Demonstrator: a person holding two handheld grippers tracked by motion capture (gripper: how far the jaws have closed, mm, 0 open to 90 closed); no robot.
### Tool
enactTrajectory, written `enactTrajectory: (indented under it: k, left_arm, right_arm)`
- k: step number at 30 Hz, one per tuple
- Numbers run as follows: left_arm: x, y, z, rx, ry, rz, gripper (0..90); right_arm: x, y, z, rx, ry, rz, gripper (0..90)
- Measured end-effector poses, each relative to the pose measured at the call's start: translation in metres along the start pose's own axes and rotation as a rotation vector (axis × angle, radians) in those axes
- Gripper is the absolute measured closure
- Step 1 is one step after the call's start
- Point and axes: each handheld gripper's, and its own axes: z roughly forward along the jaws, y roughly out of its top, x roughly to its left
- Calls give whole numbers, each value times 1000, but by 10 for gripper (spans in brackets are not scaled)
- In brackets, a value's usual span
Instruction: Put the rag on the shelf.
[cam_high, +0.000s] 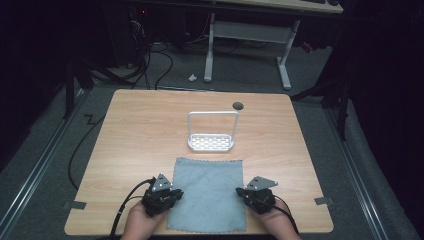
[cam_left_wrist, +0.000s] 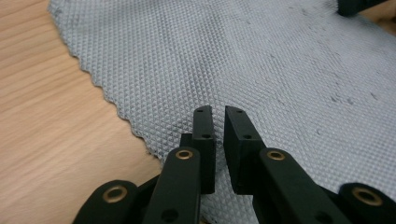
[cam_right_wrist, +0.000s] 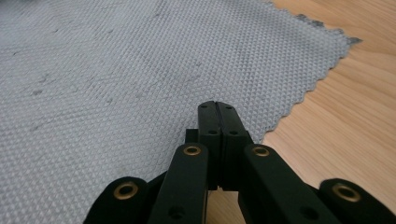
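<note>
left gripper (cam_high: 176, 193) fingers slightly apart, right gripper (cam_high: 241, 191) fingers pressed together, flanking the cloth (cam_high: 207, 192).

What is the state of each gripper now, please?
Left gripper: a narrow gap between its jaws, holding nothing, above the grey cloth.
Right gripper: closed, with nothing visible between its jaws, over the cloth's edge.

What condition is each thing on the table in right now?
Grey cloth: spread flat, unfolded.
White rack: upright behind the cloth, nothing on it.
Left gripper: jaws slightly apart over the cloth's edge, holding nothing.
Right gripper: jaws pressed together above the cloth.
</note>
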Motion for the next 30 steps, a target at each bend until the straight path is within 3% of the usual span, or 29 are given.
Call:
enactTrajectory:
  k: [3,6,10,16,19,20,22,23,26,28,30]
  left_arm:
    - [-6,-1,-1,13,-11,33,826]
    - [-8,-3,-2,11,-22,45,825]
    - [-9,-3,-3,22,-37,38,824]
    - [-17,-5,-8,54,-72,57,801]
    - [-19,-5,-9,60,-85,48,752]
    - [-18,-4,-10,53,-79,34,685]
    - [-14,-3,-15,5,-55,18,685]
    - [-10,-2,-17,-28,-39,5,666]
    - [7,3,-20,-95,26,-61,636]
    - [20,7,-18,-108,54,-108,624]
    - [29,10,-12,-90,90,-116,603]
  right_arm:
    - [-2,-7,-5,-21,-3,17,900]
    - [-2,-9,-7,-11,-19,-1,900]
    - [-6,-11,-8,-25,3,35,896]
    - [0,-16,-15,-11,16,24,892]
    - [3,-17,-17,-2,15,8,881]
    - [2,-16,-17,-8,21,9,857]
    - [2,-16,-18,-22,24,11,840]
    - [-1,-15,-20,-58,26,23,823]
    - [-6,-15,-22,-81,13,39,806]
    - [-7,-16,-22,-81,15,39,796]
    - [-9,-17,-21,-74,12,43,787]
